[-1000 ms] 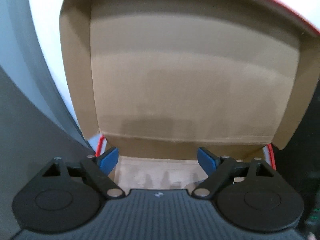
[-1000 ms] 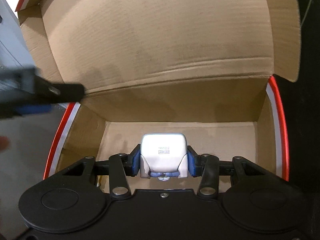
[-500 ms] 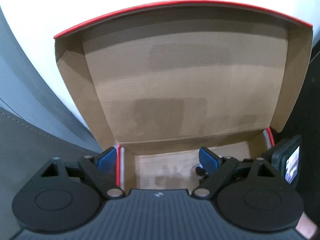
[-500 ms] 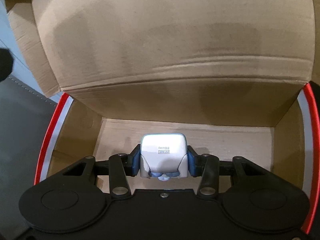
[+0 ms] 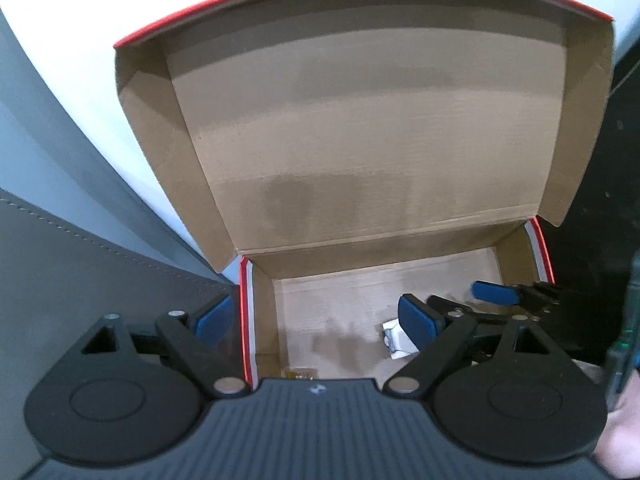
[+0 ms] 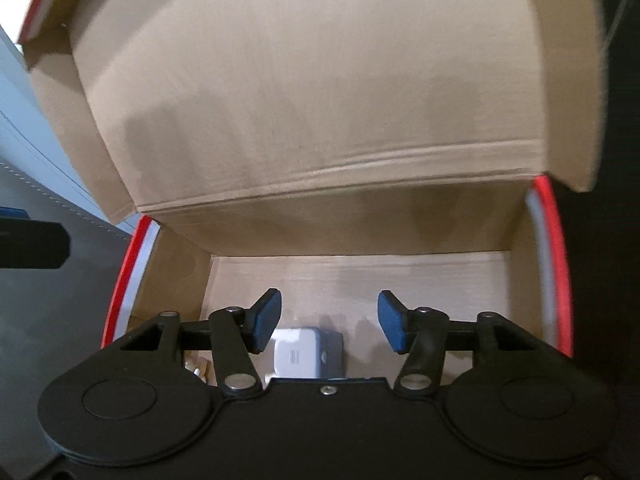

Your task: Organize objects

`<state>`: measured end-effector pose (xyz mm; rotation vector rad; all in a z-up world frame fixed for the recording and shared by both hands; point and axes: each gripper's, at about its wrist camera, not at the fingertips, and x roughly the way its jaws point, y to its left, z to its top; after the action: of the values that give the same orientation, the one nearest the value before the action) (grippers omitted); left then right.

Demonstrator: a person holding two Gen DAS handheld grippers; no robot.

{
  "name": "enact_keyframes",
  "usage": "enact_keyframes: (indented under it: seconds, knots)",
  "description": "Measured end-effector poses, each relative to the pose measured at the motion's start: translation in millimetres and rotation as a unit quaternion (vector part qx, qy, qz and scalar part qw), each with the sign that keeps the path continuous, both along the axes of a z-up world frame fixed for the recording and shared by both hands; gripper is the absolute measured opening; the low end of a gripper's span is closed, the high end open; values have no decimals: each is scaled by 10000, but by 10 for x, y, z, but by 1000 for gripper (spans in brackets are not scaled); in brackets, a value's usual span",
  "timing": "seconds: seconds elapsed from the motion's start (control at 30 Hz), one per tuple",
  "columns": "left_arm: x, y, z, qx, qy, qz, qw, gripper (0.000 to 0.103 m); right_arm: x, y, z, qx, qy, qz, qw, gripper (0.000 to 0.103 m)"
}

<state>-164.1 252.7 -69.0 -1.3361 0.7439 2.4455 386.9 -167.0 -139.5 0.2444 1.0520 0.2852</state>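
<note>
An open cardboard box (image 6: 134, 276) with a red and white rim stands with its lid (image 6: 320, 100) raised. A small white cube-shaped object (image 6: 308, 350) lies on the box floor, just below and behind the blue pads of my right gripper (image 6: 328, 312). Its jaws are opening and nothing is between them. My left gripper (image 5: 316, 320) is open and straddles the box's left wall (image 5: 246, 312). In the left wrist view the white object (image 5: 394, 340) shows beside that gripper's right pad, with one right-gripper finger (image 5: 494, 292) over the box.
A small yellowish thing (image 6: 196, 366) sits in the near left corner of the box. A grey stitched surface (image 5: 80, 260) lies left of the box, a white panel behind it. A hand (image 5: 616, 420) shows at the lower right; the right side is dark.
My right gripper has let go of the white object, which now rests on the box floor, and has lifted a little. The left view now shows more of the box and the right gripper.
</note>
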Motion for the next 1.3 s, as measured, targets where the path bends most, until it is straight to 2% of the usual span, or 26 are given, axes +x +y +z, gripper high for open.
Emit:
enact_keyframes:
  seconds: [0.07, 0.13, 0.17, 0.3, 0.4, 0.77, 0.93, 1.3]
  knots:
    - [48, -4, 28, 62, 13, 28, 10000, 88, -97, -44, 105, -8, -49, -23, 10000, 65]
    - [113, -20, 83, 149, 13, 33, 9999, 89, -216, -106, 246, -23, -127, -25, 9999, 79]
    - [160, -28, 115, 173, 43, 31, 9998, 90, -268, -131, 311, -29, -165, -24, 9999, 83]
    - [412, -45, 288, 275, 200, -51, 9994, 100, -460, -179, 564, 27, -358, -15, 9994, 103]
    - [571, -75, 355, 332, 221, -68, 9992, 102, -613, -246, 756, 15, -491, -16, 9988, 103]
    - [1176, -269, 630, 559, 620, -141, 9964, 103, -1013, -386, 1119, 47, -714, -136, 9973, 103]
    - [1390, -361, 653, 648, 735, -60, 9952, 103, -1234, -509, 1317, 0, -881, -223, 9959, 103]
    - [1816, -503, 742, 874, 1022, 93, 9909, 103, -1580, -636, 1556, -98, -1094, -228, 9937, 103]
